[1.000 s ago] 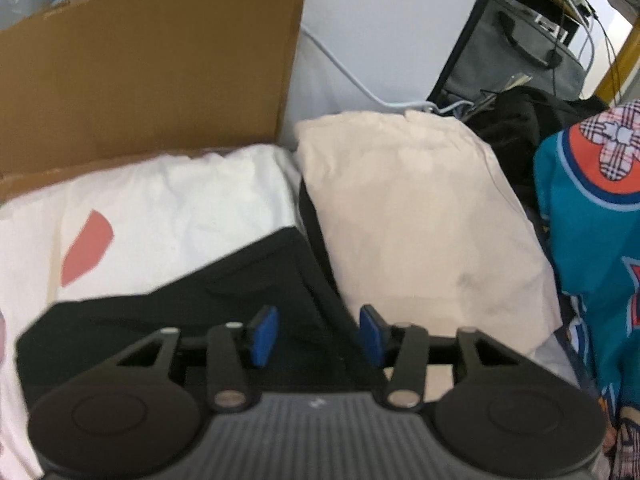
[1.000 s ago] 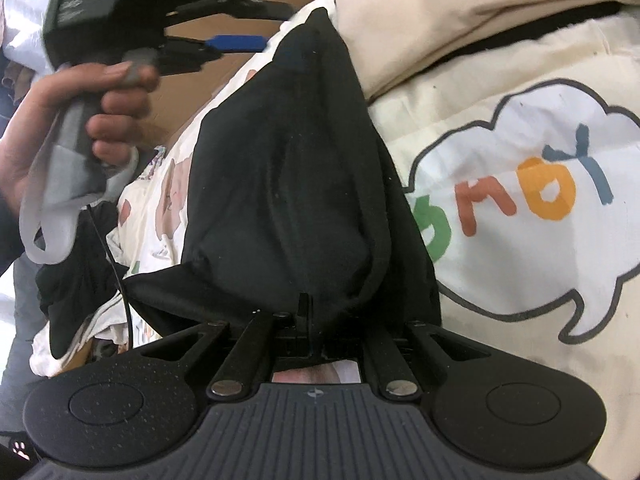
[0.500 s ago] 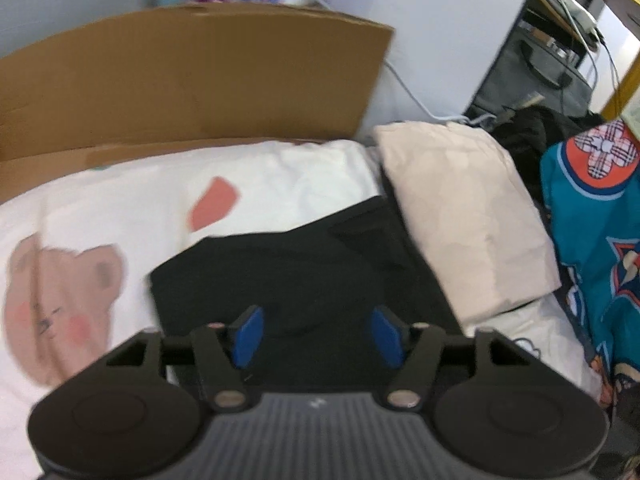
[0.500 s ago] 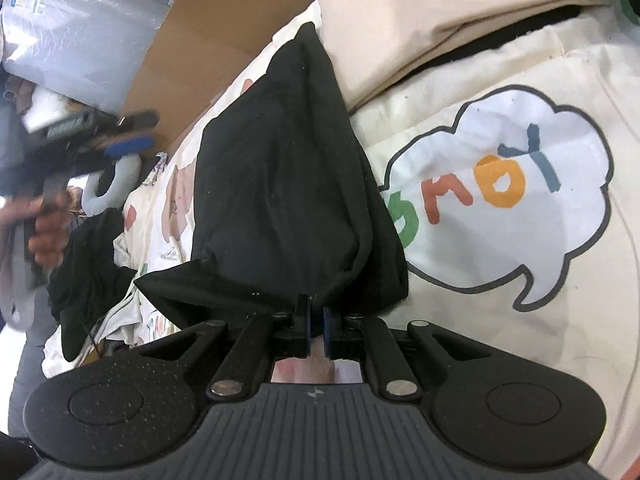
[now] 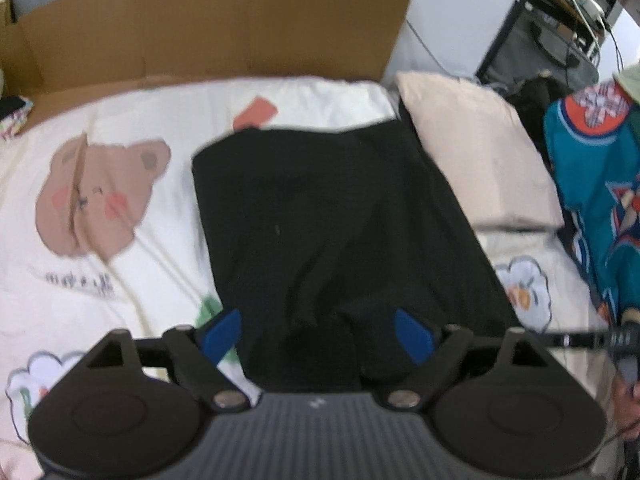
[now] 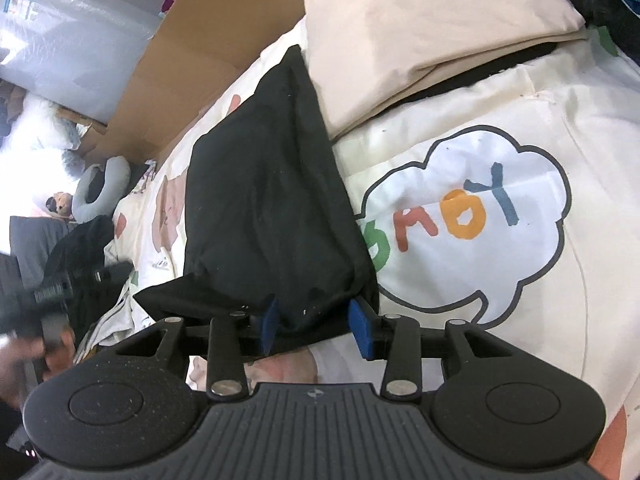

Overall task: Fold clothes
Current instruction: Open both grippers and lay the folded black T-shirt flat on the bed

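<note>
A folded black garment (image 5: 332, 220) lies on a cream printed bedsheet (image 5: 100, 280). It also shows in the right wrist view (image 6: 264, 208). My left gripper (image 5: 318, 334) is open and hangs above the garment's near edge. My right gripper (image 6: 316, 326) is open, its blue pads (image 6: 360, 328) on either side of the garment's near corner, which lies between the jaws.
A folded beige cloth (image 5: 476, 152) lies to the right of the black garment, touching it. A cardboard panel (image 5: 208, 28) stands behind the bed. A teal printed garment (image 5: 596, 184) lies at the far right. Dark clothes (image 6: 80, 240) are piled at the bed's left edge.
My right gripper has opened and let go of the black garment's corner. My left gripper has pulled back and up, so the whole garment now shows below it.
</note>
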A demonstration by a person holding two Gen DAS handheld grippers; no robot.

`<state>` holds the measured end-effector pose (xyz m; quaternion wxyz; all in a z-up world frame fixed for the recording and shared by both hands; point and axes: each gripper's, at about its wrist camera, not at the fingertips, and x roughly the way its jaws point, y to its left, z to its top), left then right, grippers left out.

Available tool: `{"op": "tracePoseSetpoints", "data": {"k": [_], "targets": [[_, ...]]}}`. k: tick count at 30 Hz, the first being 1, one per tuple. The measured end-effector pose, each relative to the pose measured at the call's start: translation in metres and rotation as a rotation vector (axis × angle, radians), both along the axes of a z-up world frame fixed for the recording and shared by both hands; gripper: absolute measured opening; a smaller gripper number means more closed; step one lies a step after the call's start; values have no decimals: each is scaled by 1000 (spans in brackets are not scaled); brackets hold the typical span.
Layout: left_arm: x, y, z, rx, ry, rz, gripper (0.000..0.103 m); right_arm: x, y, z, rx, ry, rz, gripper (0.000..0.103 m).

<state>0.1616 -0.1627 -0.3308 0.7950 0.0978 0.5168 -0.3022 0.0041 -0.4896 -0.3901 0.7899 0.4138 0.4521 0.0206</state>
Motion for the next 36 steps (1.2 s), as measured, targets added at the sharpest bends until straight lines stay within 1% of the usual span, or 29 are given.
{"op": "tracePoseSetpoints", "data": {"k": [3,8,11,14,18,20,25,29,33,34,36], "targets": [[-10,1,-11,23,21,13,87,3,0,-4,9,25,-26,42],[-27,-5,-22,59,-6,35,88,9,3,-11,-14,58,-46,42],[-38,-12,-29,88,-22,15,88,13,4,-13,-40,67,-53,43],[-46,-16,-36,117,-16,-8,88,13,2,-9,-72,58,-71,45],[-49,-16,-46,166,-18,-7,88,17,4,-10,-102,52,-49,46],[-49,-15,-52,191,-6,1,88,20,5,-13,-88,51,-49,46],[-48,-1,-51,229,-4,25,87,23,11,-17,-106,53,-19,46],[-50,2,-43,220,-12,51,87,23,12,-18,-94,45,-19,46],[-55,-5,-40,191,-47,41,87,25,10,-18,-93,34,-20,46],[-56,-7,-40,194,-63,58,87,25,10,-18,-92,30,-22,46],[-57,-11,-42,181,-66,78,87,26,10,-18,-91,23,-25,46]]}}
